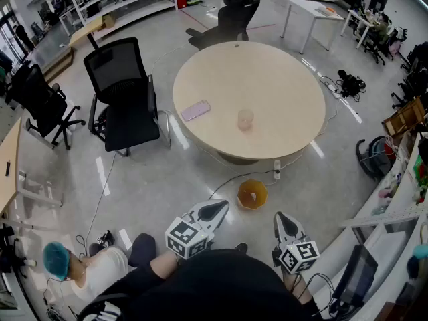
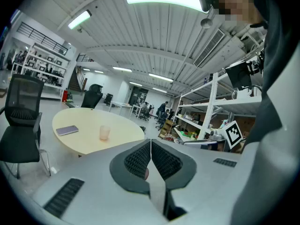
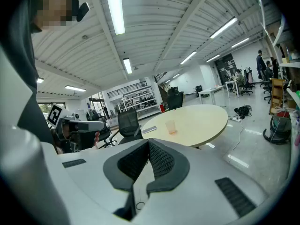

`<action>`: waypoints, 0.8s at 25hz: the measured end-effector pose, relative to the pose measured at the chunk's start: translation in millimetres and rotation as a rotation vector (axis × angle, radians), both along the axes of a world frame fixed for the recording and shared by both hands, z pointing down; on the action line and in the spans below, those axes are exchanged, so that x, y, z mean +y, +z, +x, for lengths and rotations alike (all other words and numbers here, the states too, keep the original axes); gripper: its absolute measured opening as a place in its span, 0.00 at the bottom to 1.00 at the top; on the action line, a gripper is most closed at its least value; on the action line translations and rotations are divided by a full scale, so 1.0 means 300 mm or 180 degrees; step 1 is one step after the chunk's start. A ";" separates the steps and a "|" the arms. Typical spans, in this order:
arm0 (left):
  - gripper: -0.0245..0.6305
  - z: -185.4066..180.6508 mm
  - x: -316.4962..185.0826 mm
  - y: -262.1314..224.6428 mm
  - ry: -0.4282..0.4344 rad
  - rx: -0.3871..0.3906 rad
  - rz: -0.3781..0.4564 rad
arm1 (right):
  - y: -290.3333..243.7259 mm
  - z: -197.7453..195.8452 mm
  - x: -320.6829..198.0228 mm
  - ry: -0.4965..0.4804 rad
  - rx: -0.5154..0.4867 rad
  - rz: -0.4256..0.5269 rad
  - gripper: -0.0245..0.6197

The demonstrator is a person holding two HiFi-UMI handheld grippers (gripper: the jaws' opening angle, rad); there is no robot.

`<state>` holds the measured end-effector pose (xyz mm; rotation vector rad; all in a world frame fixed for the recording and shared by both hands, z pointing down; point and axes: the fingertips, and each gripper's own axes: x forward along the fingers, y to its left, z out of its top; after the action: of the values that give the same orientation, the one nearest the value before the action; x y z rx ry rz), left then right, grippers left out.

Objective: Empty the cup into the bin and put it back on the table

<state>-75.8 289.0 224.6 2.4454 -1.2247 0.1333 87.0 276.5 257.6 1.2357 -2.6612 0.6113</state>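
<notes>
A small translucent cup (image 1: 245,119) stands upright near the middle of the round beige table (image 1: 281,79); it also shows as the cup (image 2: 104,132) and the cup (image 3: 171,127) in the two gripper views. An orange bin (image 1: 252,194) sits on the floor by the table's near edge. My left gripper (image 1: 215,210) is held low, close to my body, shut and empty. My right gripper (image 1: 285,223) is beside it, also shut and empty. Both are well short of the table and the cup.
A purple phone (image 1: 195,110) lies on the table left of the cup. A black office chair (image 1: 124,92) stands at the table's left, another chair (image 1: 231,19) behind it. A power strip (image 1: 276,170) and cable lie on the floor near the bin. A person (image 1: 73,266) crouches at lower left.
</notes>
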 end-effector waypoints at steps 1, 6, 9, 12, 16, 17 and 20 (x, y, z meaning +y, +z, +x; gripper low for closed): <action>0.07 0.002 0.002 0.003 0.0004 0.0003 -0.0008 | 0.004 -0.001 0.001 -0.0005 0.0005 -0.0006 0.06; 0.07 0.007 0.005 0.013 0.0009 0.0004 -0.0033 | 0.016 -0.004 0.005 -0.0019 0.0024 -0.0029 0.06; 0.07 0.004 0.010 0.019 -0.0013 0.0011 -0.0042 | 0.024 -0.004 0.011 -0.0025 0.0029 -0.0041 0.06; 0.07 0.005 0.017 0.019 -0.0025 0.0014 -0.0049 | 0.025 -0.002 0.016 -0.0011 0.0013 -0.0040 0.06; 0.07 0.005 0.021 0.007 -0.0012 -0.0020 0.0035 | 0.018 0.009 0.002 0.0064 0.0036 0.0024 0.06; 0.07 0.004 0.019 0.000 0.0003 -0.0075 0.0100 | 0.011 0.018 -0.009 0.0080 0.0142 0.0094 0.06; 0.07 -0.008 0.009 -0.031 0.0030 -0.0398 0.0383 | -0.036 0.061 -0.061 -0.0006 0.1106 0.0693 0.06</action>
<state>-78.2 291.7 215.4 2.5804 -1.3089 0.2245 105.2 258.1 246.7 1.2572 -2.4792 0.0917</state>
